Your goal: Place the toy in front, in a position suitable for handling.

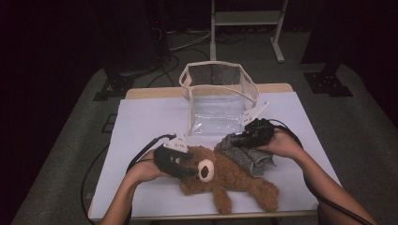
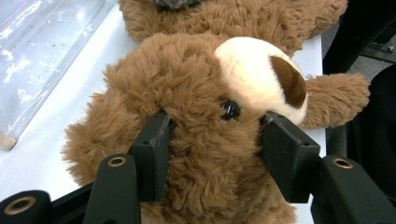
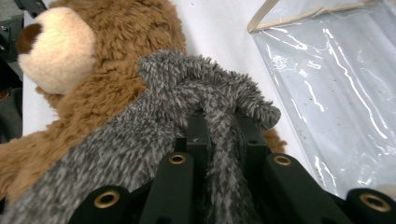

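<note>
A brown teddy bear (image 1: 225, 180) lies on its back in the lower middle of the high view, on the white sheet that covers the worktop (image 1: 141, 122). Its cream muzzle (image 1: 205, 169) faces up. The left gripper (image 1: 180, 166) comes in from the lower left, and its jaws are clamped on the bear's head – in the left gripper view the plush bulges between the two black pads, just below the dark eye (image 2: 229, 109).

The right gripper (image 1: 239, 138) sits right of centre, its jaws pinched tight on a fold of grey fuzzy cloth (image 1: 246, 157). This cloth lies over the bear's body and touches it; in the right gripper view a strip of it runs down between the pads.

Behind both, toward the upper middle of the high view, stands a clear plastic bag (image 1: 218, 96) with cream edging – open at the top, near the cloth but apart from it. A black cable (image 1: 143, 150) trails from the left gripper across the sheet. No writing or label can be read on anything.
</note>
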Motion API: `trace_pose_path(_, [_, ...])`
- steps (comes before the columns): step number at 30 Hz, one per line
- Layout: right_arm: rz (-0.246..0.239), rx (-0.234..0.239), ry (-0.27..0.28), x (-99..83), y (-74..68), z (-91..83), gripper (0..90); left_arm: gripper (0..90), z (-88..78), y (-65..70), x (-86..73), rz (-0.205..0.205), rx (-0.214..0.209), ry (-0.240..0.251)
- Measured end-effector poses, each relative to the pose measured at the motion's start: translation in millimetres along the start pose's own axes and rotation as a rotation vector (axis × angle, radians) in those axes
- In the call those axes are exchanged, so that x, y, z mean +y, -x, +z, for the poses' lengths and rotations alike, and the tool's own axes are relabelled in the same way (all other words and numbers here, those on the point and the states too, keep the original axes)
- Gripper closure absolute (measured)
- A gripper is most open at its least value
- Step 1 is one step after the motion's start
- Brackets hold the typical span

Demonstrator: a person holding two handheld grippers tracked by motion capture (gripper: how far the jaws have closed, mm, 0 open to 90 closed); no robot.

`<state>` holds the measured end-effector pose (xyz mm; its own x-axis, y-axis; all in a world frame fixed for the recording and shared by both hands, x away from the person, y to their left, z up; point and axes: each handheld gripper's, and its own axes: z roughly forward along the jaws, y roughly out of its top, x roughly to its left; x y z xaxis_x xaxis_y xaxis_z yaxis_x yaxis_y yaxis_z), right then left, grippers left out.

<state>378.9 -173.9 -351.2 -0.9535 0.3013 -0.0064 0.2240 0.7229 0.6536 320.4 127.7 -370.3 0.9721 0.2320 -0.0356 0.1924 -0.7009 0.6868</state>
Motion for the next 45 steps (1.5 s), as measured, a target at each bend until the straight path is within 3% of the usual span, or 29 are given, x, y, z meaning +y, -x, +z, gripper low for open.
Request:
trace_pose_path(6, [-0.034, 0.009, 0.033, 13.8, -11.1, -9.2, 78.3, 44.9, 3.7, -0.9, 3.8, 0.008, -0.004, -0.003])
trace_pose_path(10, [-0.063, 0.061, 0.043, 26.2, -21.8, 0.0, 78.3, 44.9, 4.0, -1.0, 3.8, 0.008, 0.005, -0.008])
trace_pose_path(12, [-0.091, 0.08, -0.004, 26.8, -30.3, 15.0, 78.3, 44.9, 3.9, -2.1, 2.9, 0.009, 0.01, -0.017])
trace_pose_path(15, [-0.06, 0.082, -0.007, 20.8, -26.8, 12.9, 77.8, 44.9, 3.7, -4.9, 2.2, 0.011, 0.014, -0.017])
trace_pose_path(18, [-0.025, 0.121, 0.018, 18.6, -24.5, 1.4, 67.2, 44.7, 4.3, -6.0, 2.5, 0.0, 0.014, -0.009])
trace_pose_path(19, [-0.025, 0.121, 0.018, 18.6, -24.5, 1.4, 67.2, 44.6, 4.3, -6.0, 2.5, 0.0, 0.014, -0.009])
trace_pose_path(20, [-0.033, 0.115, 0.052, 21.4, -27.2, -8.8, 56.1, 44.6, 4.3, -7.0, 2.1, -0.007, 0.017, -0.005])
trace_pose_path(21, [-0.037, 0.121, 0.066, 23.3, -28.6, -13.6, 53.5, 44.6, 4.4, -7.2, 1.8, -0.012, 0.017, -0.002])
trace_pose_path(25, [-0.078, 0.104, 0.074, 30.0, -38.9, -27.5, 49.5, 44.4, 4.5, -8.3, 1.7, -0.02, 0.013, 0.002])
trace_pose_path(30, [-0.11, 0.094, 0.032, 31.9, -44.7, -18.9, 48.2, 44.3, 5.2, -9.2, 3.4, -0.025, 0.017, 0.001])
trace_pose_path(32, [-0.123, 0.081, -0.003, 31.6, -46.5, -4.2, 48.3, 44.3, 5.3, -9.5, 3.8, -0.016, 0.016, -0.006])
trace_pose_path(34, [-0.108, 0.051, -0.034, 30.1, -44.3, 15.4, 52.0, 44.3, 6.3, -9.3, 3.5, -0.028, 0.019, -0.002])
trace_pose_path(38, [-0.084, 0.05, -0.048, 25.9, -39.2, 25.8, 57.9, 44.3, 8.1, -10.5, 3.0, -0.035, 0.017, 0.004])
trace_pose_path(39, [-0.086, 0.035, -0.071, 22.2, -36.5, 27.1, 71.9, 44.5, 9.1, -11.1, 3.1, -0.044, 0.02, 0.012])
trace_pose_path(41, [-0.096, 0.027, -0.09, 20.5, -36.6, 22.5, 81.0, 45.0, 9.0, -10.6, 3.2, -0.041, 0.021, 0.016])
trace_pose_path(43, [-0.1, 0.03, -0.098, 20.0, -36.8, 18.8, 82.0, 45.3, 9.1, -9.7, 3.2, -0.035, 0.021, 0.017])
trace_pose_path(44, [-0.108, 0.026, -0.098, 17.0, -35.3, 3.7, 82.4, 45.5, 9.6, -7.5, 3.1, -0.03, 0.02, 0.012])
trace_pose_path(45, [-0.108, 0.026, -0.098, 17.0, -35.3, 3.7, 82.4, 45.5, 9.6, -7.5, 3.1, -0.03, 0.02, 0.012])
